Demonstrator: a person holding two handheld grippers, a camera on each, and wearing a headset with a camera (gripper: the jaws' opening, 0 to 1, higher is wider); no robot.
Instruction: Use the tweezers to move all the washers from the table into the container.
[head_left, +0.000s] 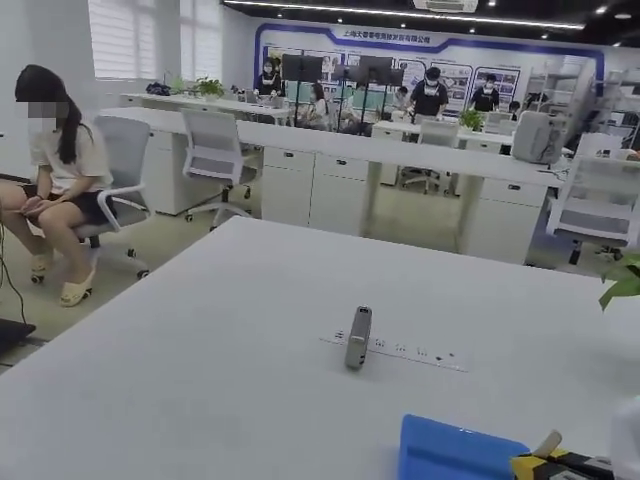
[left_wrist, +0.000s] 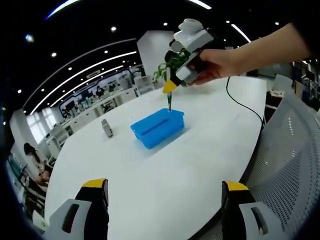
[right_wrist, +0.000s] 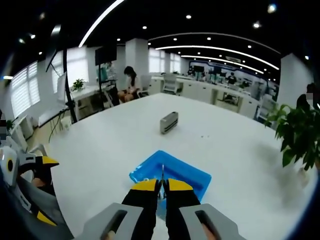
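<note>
Right now I am standing at the white table (head_left: 200, 380), and its big top is carrying little. The blue container (left_wrist: 157, 127) is sitting close to the table's near edge, on my right side. I am holding the right gripper (right_wrist: 162, 185) just above it, its fingers pressing together on the tweezers (right_wrist: 162, 172). The tweezers are pointing down with their tip at the container's rim or just inside it, and I cannot tell which. I am holding the left gripper (left_wrist: 165, 187) back over the near edge, well apart from the container. Its fingers are standing wide apart and gripping nothing.

A grey block (head_left: 358, 336) is lying toward the middle of the table, well apart from the container. Beside the block, trailing toward the right edge, a few dark specks are lying in a row, and I am taking them for the washers (head_left: 420, 352). They are too small for me to count.

I am judging the task as far from done, since those washers are lying out on the table. Whether the tweezers are carrying a washer, or whether any are resting in the container, is too small to make out. What is left is going back to that row and bringing each one over.
</note>
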